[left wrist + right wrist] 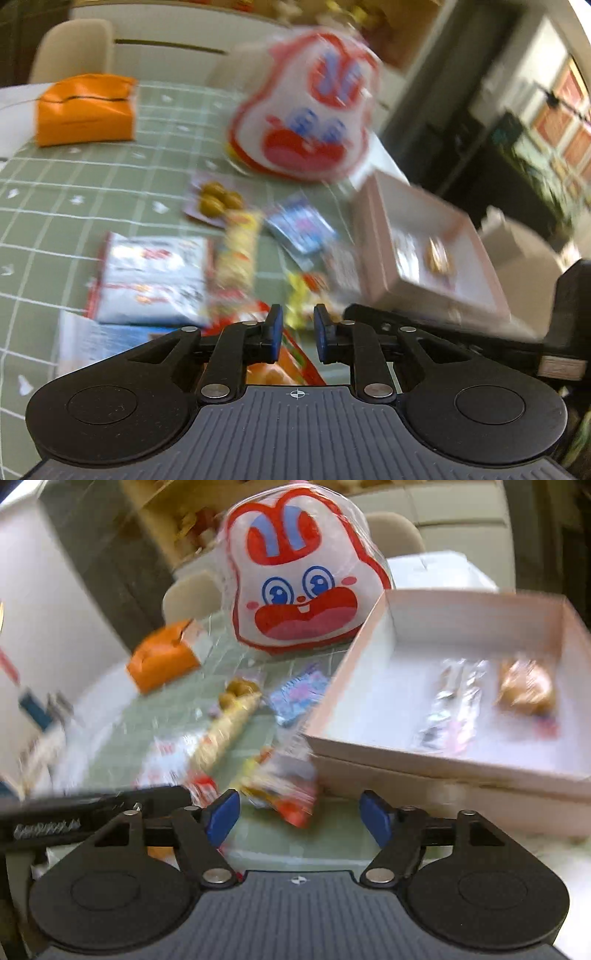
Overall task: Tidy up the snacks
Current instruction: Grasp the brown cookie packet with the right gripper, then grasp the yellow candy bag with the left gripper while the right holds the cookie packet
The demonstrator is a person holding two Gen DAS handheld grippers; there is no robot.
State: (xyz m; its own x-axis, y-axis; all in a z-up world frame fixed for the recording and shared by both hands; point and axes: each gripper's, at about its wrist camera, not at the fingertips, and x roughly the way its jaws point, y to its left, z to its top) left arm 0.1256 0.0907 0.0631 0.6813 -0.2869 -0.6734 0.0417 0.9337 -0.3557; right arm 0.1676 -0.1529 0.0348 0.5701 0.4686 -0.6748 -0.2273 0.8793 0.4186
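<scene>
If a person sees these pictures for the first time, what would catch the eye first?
Most striking is the big rabbit-face bag, red and white with blue eyes, standing at the far side of the green checked tablecloth. Next comes the pale open box on the right, with two snacks inside, then the orange pouch at the far left.

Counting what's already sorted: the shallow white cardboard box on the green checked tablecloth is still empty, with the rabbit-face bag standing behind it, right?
Not empty. The right wrist view shows the shallow white cardboard box already holding a silvery wrapped snack and a golden-brown wrapped snack. The rest holds: it sits on the green checked tablecloth, the rabbit-face bag behind it.
</scene>
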